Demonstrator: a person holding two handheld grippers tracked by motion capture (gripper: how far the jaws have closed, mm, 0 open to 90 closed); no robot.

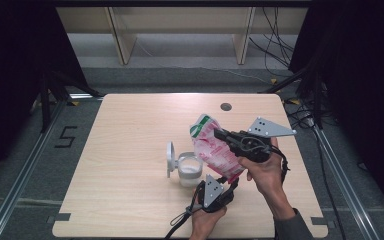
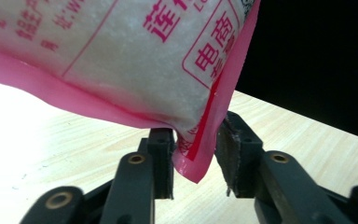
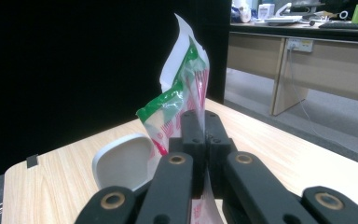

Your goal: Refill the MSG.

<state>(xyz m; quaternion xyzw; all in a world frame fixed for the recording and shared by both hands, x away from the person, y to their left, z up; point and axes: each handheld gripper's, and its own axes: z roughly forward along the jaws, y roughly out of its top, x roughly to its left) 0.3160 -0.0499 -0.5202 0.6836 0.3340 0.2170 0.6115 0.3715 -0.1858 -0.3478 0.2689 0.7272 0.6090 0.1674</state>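
A pink and white bag (image 1: 212,147) of white grains, green at its top, hangs tilted above the table. My right gripper (image 1: 221,135) is shut on its upper part; in the right gripper view the jaws (image 3: 205,128) pinch the bag (image 3: 182,100) flat. My left gripper (image 1: 231,183) sits under the bag's lower end. In the left gripper view its jaws (image 2: 196,161) stand apart with the bag's pink bottom corner (image 2: 193,163) hanging between them, a gap showing at the right pad. A white jar (image 1: 189,169) stands just left of the bag, its hinged lid (image 1: 170,159) upright.
The wooden table (image 1: 130,130) has a round grommet hole (image 1: 225,106) near its far edge. The jar's lid (image 3: 121,165) shows to the left of the right gripper's jaws. Metal rails run along the floor on both sides of the table.
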